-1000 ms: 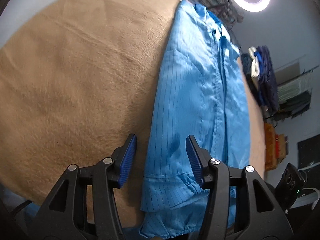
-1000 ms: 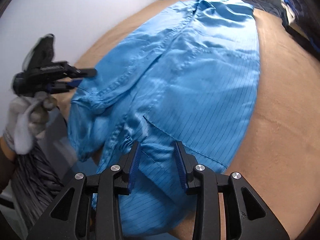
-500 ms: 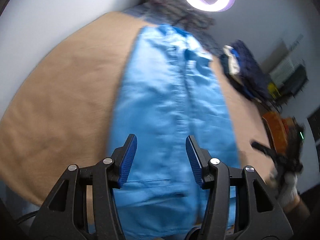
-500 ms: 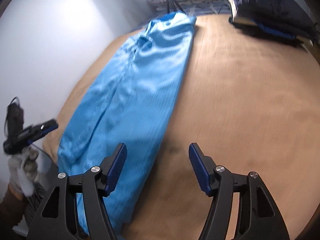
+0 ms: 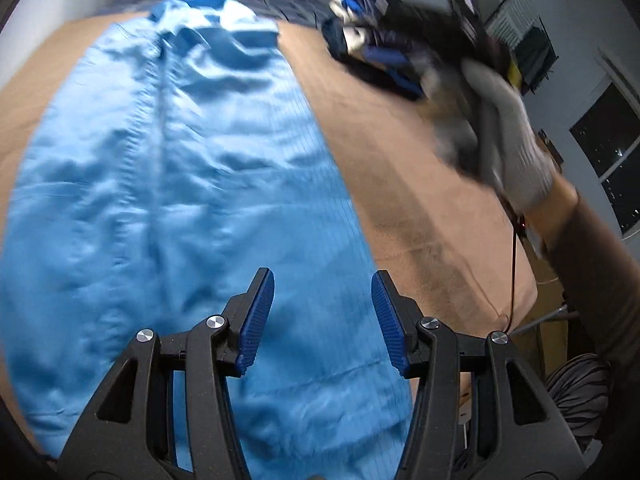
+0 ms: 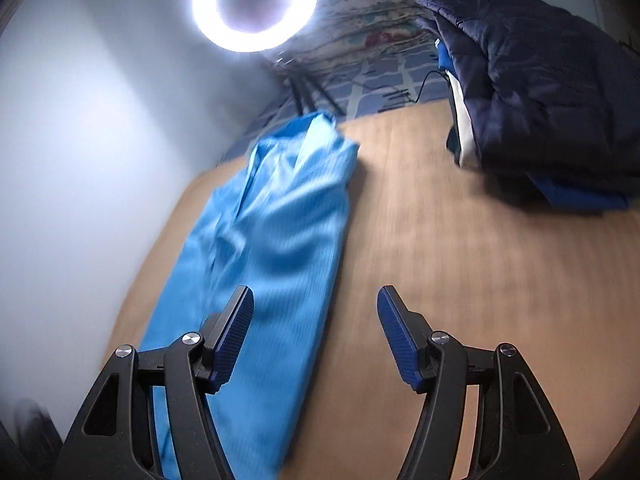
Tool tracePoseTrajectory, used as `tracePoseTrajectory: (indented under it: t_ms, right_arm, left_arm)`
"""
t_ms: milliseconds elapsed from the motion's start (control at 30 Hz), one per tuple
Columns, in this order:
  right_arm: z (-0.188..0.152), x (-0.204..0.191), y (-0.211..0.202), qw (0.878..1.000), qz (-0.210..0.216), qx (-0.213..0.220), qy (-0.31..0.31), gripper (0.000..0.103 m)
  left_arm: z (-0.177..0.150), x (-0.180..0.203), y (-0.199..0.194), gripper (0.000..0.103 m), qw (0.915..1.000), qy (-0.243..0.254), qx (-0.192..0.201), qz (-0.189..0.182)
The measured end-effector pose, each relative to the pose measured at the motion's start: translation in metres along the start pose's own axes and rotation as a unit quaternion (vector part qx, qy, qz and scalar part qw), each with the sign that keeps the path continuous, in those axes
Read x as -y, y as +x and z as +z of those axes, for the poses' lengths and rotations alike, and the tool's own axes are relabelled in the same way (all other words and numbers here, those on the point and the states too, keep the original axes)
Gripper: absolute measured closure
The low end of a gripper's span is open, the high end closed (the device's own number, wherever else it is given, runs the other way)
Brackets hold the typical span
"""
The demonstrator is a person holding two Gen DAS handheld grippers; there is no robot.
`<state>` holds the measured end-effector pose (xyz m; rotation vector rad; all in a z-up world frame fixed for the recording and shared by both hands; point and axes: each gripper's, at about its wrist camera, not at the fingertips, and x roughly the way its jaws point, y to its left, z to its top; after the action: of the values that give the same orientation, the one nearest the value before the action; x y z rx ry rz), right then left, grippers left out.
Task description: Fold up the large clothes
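Observation:
A light blue garment (image 5: 180, 180), folded into a long strip, lies flat on the tan cover (image 5: 400, 160). My left gripper (image 5: 322, 280) hovers open over its near right edge with nothing between the blue pads. In the right wrist view the garment (image 6: 280, 220) runs up the left side. My right gripper (image 6: 316, 294) is open above it, one finger over the cloth edge and the other over bare tan cover (image 6: 440, 260). A white-gloved hand (image 5: 512, 140) carries that gripper, blurred, at the upper right of the left wrist view.
A pile of dark clothes (image 6: 540, 100) sits at the far right of the cover, also seen from the left wrist (image 5: 372, 52). A ring light (image 6: 256, 0) on a tripod (image 6: 304, 92) stands beyond the garment's far end. A white wall runs along the left.
Both grippers have swung rightward from the garment's near hem. The right jaws spread wider and now sit partly over bare tan cover. The gloved hand has come into the left wrist view.

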<state>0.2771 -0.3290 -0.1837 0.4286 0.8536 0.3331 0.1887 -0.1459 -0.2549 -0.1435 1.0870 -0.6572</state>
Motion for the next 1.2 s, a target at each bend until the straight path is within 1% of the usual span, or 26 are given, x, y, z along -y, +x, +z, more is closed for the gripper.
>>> tracePoseTrajectory:
  t_ms: [100, 167, 267, 367, 467, 567, 633, 700, 767, 800, 867, 900, 967, 1067, 1167, 1200]
  right_arm:
    - [0.025, 0.008, 0.031, 1.000, -0.013, 0.002, 0.001, 0.039]
    - [0.042, 0.013, 0.049, 1.000, -0.014, 0.004, 0.007, 0.039]
    - [0.067, 0.025, 0.081, 0.999, -0.009, 0.012, 0.036, 0.039]
    - [0.086, 0.035, 0.106, 0.998, -0.010, 0.017, 0.058, 0.040]
    - [0.095, 0.045, 0.130, 0.997, -0.010, 0.012, 0.073, 0.040]
    - [0.102, 0.059, 0.149, 0.994, 0.013, 0.011, 0.109, 0.040]
    - [0.106, 0.065, 0.158, 0.992, 0.023, 0.013, 0.124, 0.040]
    - [0.108, 0.069, 0.167, 0.991, 0.035, 0.006, 0.128, 0.048]
    - [0.112, 0.071, 0.178, 0.991, 0.050, -0.007, 0.126, 0.064]
    - [0.113, 0.070, 0.179, 0.991, 0.053, -0.010, 0.122, 0.069]
    - [0.115, 0.065, 0.178, 0.992, 0.061, -0.012, 0.109, 0.095]
    - [0.117, 0.063, 0.178, 0.993, 0.058, -0.009, 0.103, 0.096]
    - [0.123, 0.054, 0.171, 0.997, 0.037, -0.001, 0.074, 0.100]
    - [0.138, 0.033, 0.169, 1.000, -0.013, 0.002, 0.025, 0.102]
    - [0.147, 0.014, 0.176, 0.997, -0.072, 0.000, -0.021, 0.103]
    - [0.151, 0.008, 0.178, 0.996, -0.084, 0.000, -0.032, 0.103]
  left_arm:
    - [0.004, -0.003, 0.017, 0.051, 1.0000, -0.002, -0.008, -0.004]
    - [0.005, -0.006, 0.026, 0.051, 0.9999, -0.004, -0.012, -0.004]
    - [0.005, -0.013, 0.037, 0.051, 0.9996, -0.012, -0.022, -0.013]
    - [0.005, -0.013, 0.041, 0.051, 0.9996, -0.008, -0.022, -0.017]
    - [0.006, -0.012, 0.046, 0.051, 0.9996, 0.002, -0.024, -0.016]
    - [0.005, -0.009, 0.047, 0.051, 0.9995, 0.019, -0.021, -0.012]
    - [0.005, -0.009, 0.048, 0.051, 0.9995, 0.021, -0.020, -0.013]
    - [0.004, -0.010, 0.048, 0.051, 0.9995, 0.021, -0.018, -0.016]
    - [0.004, -0.010, 0.048, 0.051, 0.9995, 0.023, -0.018, -0.016]
    - [0.003, -0.010, 0.048, 0.051, 0.9994, 0.023, -0.017, -0.017]
    - [0.003, -0.009, 0.048, 0.051, 0.9994, 0.024, -0.016, -0.016]
    - [0.002, -0.009, 0.047, 0.051, 0.9994, 0.025, -0.015, -0.015]
    - [-0.002, -0.007, 0.045, 0.051, 0.9994, 0.031, -0.010, -0.011]
    - [-0.004, -0.004, 0.047, 0.051, 0.9992, 0.040, -0.006, -0.004]
    - [-0.004, -0.005, 0.048, 0.051, 0.9993, 0.037, -0.006, -0.008]
    - [-0.005, -0.005, 0.048, 0.051, 0.9993, 0.036, -0.005, -0.009]
